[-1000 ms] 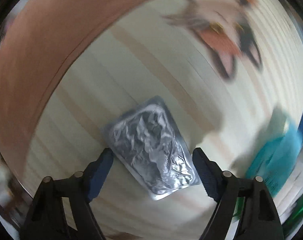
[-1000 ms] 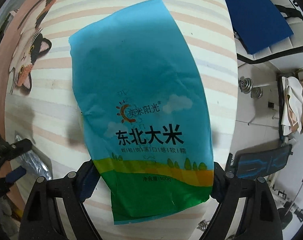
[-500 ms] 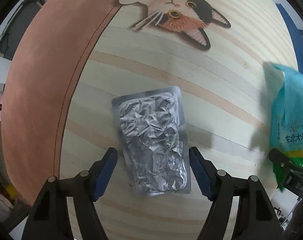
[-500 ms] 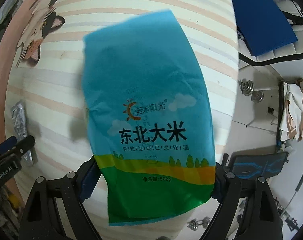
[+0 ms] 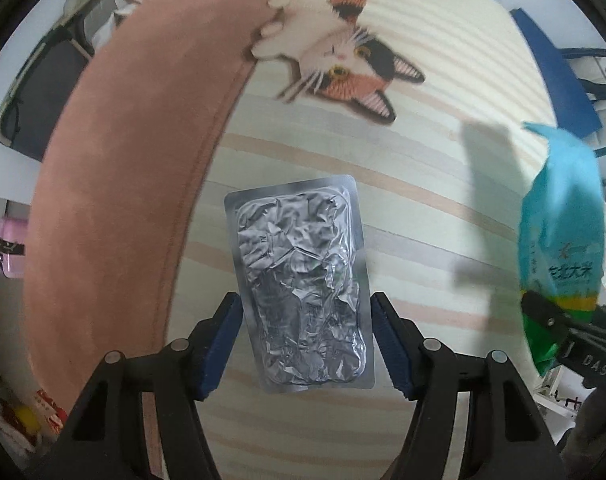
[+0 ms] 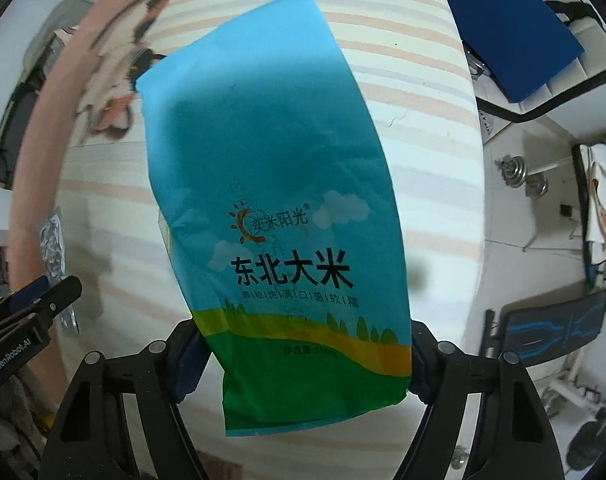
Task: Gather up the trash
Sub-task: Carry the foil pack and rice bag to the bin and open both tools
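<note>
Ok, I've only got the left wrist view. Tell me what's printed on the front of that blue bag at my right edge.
Observer: The rice bag shows a sun logo, the large characters 东北大米, and a green field band at its bottom.
Operator: Report how the right gripper has it.
Observer: The right gripper has one finger at each side edge of the green band.
Operator: Name what's on the floor past the rug's right edge.
Observer: A chrome dumbbell lies on the white floor there.

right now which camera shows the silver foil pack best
The left wrist view: the foil pack fills the centre, whole, between the left gripper fingers. The right wrist view shows only a blurred sliver at its left edge.
</note>
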The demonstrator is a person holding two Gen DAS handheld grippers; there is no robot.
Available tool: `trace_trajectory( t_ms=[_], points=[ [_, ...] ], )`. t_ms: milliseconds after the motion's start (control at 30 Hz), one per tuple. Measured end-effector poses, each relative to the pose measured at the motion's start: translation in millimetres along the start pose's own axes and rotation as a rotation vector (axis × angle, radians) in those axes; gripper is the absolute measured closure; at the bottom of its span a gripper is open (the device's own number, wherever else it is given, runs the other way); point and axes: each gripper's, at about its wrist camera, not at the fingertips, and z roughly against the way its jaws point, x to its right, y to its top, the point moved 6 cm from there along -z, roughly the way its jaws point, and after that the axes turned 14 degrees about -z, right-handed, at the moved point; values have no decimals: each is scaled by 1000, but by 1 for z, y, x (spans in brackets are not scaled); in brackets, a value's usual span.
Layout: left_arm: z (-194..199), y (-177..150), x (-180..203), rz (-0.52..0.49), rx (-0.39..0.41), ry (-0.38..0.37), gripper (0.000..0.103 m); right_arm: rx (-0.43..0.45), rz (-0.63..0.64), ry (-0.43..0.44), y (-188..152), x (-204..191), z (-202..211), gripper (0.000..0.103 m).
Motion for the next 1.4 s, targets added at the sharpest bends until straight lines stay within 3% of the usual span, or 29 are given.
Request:
trace_trajectory(
  t_ms=[267,533,667,867,1033,1200,1300,1400],
  points=[
    [63,-14,-1,-52,139,16,41,36,-44,85,-46,-8,30,24],
    [102,-61,-6,-96,259,-28,41,127,-71,99,-120,-29,67,25],
    [102,-107,-23,-140,284,-70,41,175,-97,92,-173,-43,73,27],
    [79,-190,-65,-180,255,-147,41,214,-182,90,-268,-68,55,36],
    [69,-241,-92,-223,251,-191,41,233,-238,98,-355,-97,45,36],
    [52,-301,-121,-206,191,-235,41,149,-286,132,-459,-114,20,36],
    [16,-341,-130,-202,115,-250,41,68,-306,155,-513,-116,-15,36],
    [-38,-367,-130,-194,28,-245,41,-30,-327,151,-557,-111,-78,36]
  ],
)
